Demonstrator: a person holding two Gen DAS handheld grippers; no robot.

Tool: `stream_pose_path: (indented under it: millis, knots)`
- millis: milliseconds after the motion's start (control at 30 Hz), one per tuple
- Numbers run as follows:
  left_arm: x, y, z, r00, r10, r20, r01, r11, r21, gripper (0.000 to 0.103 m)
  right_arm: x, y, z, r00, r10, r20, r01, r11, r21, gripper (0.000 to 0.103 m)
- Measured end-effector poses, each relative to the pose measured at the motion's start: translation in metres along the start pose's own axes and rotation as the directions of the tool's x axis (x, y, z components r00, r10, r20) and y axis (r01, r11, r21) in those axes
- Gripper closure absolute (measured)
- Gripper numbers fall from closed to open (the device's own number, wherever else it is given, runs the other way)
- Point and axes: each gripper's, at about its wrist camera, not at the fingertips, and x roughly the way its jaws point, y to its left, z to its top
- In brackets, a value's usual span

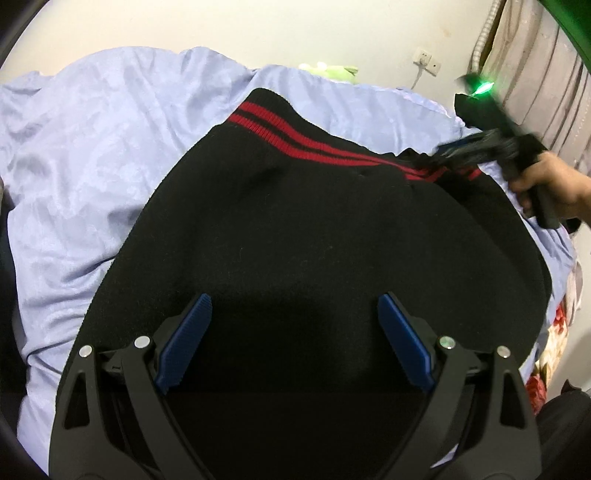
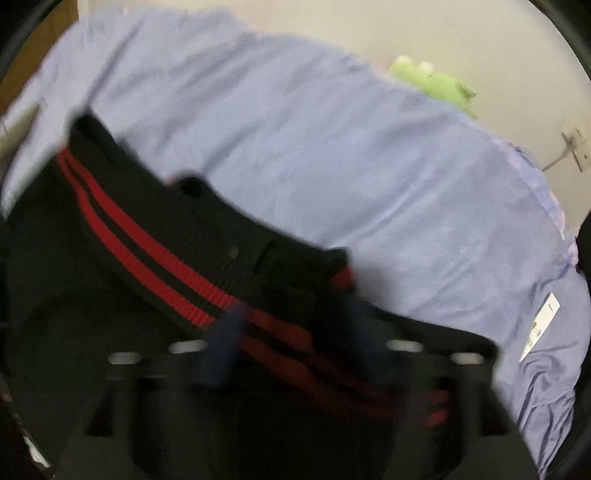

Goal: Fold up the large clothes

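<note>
The left tongs (image 1: 295, 306) are spread wide with nothing between the blue ribbed pads (image 1: 188, 332), and they hang over the near part of the top (image 1: 314, 240). The right tongs (image 2: 295, 332) are blurry, but their two blue pads stand apart with the striped edge lying under them, and I cannot see them pinching it. In the left view a hand (image 1: 546, 184) holds the right tongs by a black handle, at the far right corner of the top, and a green light (image 1: 480, 88) glows on them. The top is black, thick and soft-looking, and it lies spread flat on the bed. Its far edge is a ribbed band (image 2: 207, 236) with two red stripes (image 1: 303, 134) running along it. Near the right tongs the band is bunched and doubled over. Under the top is a pale blue sheet (image 1: 92, 166), smooth and shiny, with lots of wrinkles. A green plush toy (image 2: 436, 81) sits at the far side of the bed by a plain cream wall (image 1: 295, 33). A plug socket (image 1: 426, 61) is on that wall, and grey curtains (image 1: 535, 74) hang at the right.
</note>
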Motion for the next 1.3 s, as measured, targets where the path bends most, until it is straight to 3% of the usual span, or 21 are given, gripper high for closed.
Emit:
stream_pose_path:
  millis: [67,133,167,200,367,433,467,567,667,767,833,900,1000,1100,1167,1233,1300]
  knots:
    - [0.000,0.001,0.000,1.000,0.010,-0.005,-0.010,1.000,0.006,0.014,-0.030,-0.021,-0.005,0.998,0.006,0.059,-0.010,0.998,0.063,0.030]
    - [0.001,0.003,-0.001,0.999,0.045,-0.003,-0.045,0.999,0.012,0.014,-0.043,-0.041,-0.016,0.996,0.060,0.068,-0.069,0.989,0.134,0.045]
    - [0.001,0.004,-0.002,0.998,0.063,-0.004,-0.063,0.998,0.013,0.014,-0.042,-0.048,-0.019,0.996,0.068,0.056,-0.076,0.985,0.152,0.062]
    - [0.002,0.007,-0.004,0.997,0.082,-0.008,-0.082,0.997,0.015,0.014,-0.040,-0.053,-0.023,0.997,0.062,0.044,-0.069,0.984,0.163,0.070]
    - [0.001,0.016,-0.009,0.997,0.077,-0.017,-0.077,0.997,-0.009,0.014,0.001,-0.052,-0.063,0.992,0.101,-0.081,-0.086,0.981,0.173,0.075]
    - [0.004,0.020,-0.008,0.997,0.074,-0.023,-0.074,0.997,-0.019,0.014,0.023,-0.044,-0.081,0.990,0.059,-0.130,-0.039,0.988,0.147,0.079]
    - [0.006,0.022,-0.008,0.997,0.071,-0.026,-0.072,0.997,-0.025,0.014,0.030,-0.046,-0.086,0.991,0.025,-0.135,-0.005,0.989,0.146,0.090]
    - [0.009,0.031,-0.008,0.998,0.062,-0.033,-0.064,0.996,-0.056,0.014,0.047,-0.068,-0.092,0.989,0.084,-0.123,-0.050,0.965,0.257,0.097]
    - [0.010,0.040,-0.008,0.998,0.043,-0.042,-0.047,0.995,-0.092,0.014,0.057,-0.080,-0.095,0.989,0.098,-0.108,-0.063,0.954,0.292,0.102]
    - [0.011,0.041,-0.007,0.998,0.044,-0.049,-0.048,0.994,-0.093,0.014,0.058,-0.078,-0.098,0.991,0.093,-0.098,-0.058,0.949,0.311,0.102]
    - [0.009,0.037,-0.007,0.997,0.061,-0.039,-0.064,0.995,-0.075,0.014,0.045,-0.067,-0.099,0.995,0.049,-0.092,-0.020,0.958,0.286,0.101]
    - [0.005,0.031,-0.006,0.996,0.083,-0.022,-0.084,0.995,-0.048,0.014,0.020,-0.051,-0.102,0.996,0.023,-0.090,0.001,0.966,0.258,0.089]
    - [-0.006,0.015,-0.002,0.993,0.119,0.009,-0.119,0.993,-0.013,0.014,-0.028,-0.028,-0.120,0.997,0.074,-0.001,-0.071,0.954,0.292,0.075]
    - [-0.018,-0.007,0.001,0.998,0.055,0.005,-0.054,0.996,-0.074,0.014,-0.070,-0.001,-0.148,0.986,0.149,0.076,-0.167,0.919,0.357,0.061]
    - [-0.023,-0.028,0.000,1.000,0.021,0.004,-0.020,0.996,-0.082,0.014,-0.093,0.021,-0.174,0.963,0.234,0.131,-0.267,0.875,0.404,0.053]
    - [-0.026,-0.052,-0.002,1.000,-0.012,0.028,0.012,1.000,-0.015,0.014,-0.110,0.045,-0.202,0.951,0.239,0.196,-0.302,0.849,0.434,0.052]
    - [-0.024,-0.074,-0.007,0.999,0.031,0.028,-0.033,0.997,0.063,0.014,-0.119,0.059,-0.220,0.948,0.217,0.231,-0.303,0.835,0.460,0.051]
